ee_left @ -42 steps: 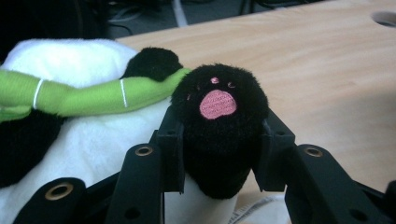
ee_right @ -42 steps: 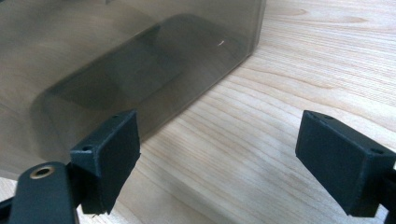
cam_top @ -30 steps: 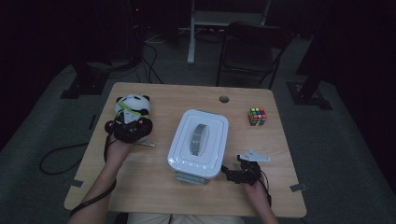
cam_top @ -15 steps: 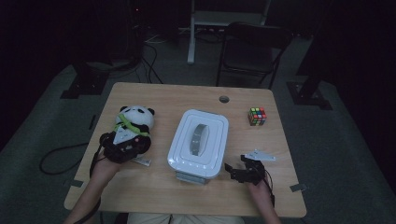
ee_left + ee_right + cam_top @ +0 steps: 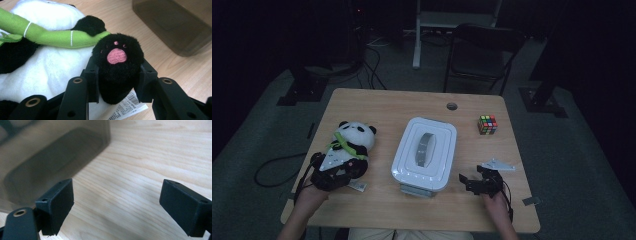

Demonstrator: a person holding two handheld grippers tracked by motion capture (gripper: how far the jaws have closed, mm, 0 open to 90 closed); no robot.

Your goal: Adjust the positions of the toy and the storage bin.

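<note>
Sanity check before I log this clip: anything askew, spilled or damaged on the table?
Nothing spilled or broken. The panda plush lies on its back near the table's left edge, one black foot pinched in the left gripper, its paper tag sticking out underneath. The lidded box and cube sit square.

A white lidded box (image 5: 424, 154) sits mid-table (image 5: 377, 102). Left of the box lies a plush panda (image 5: 348, 145), its lower end at the left gripper (image 5: 332, 176). Right of the box, near its front corner, rests the right gripper (image 5: 482, 182). A colour cube (image 5: 487, 124) stands beyond the box's right side.
</note>
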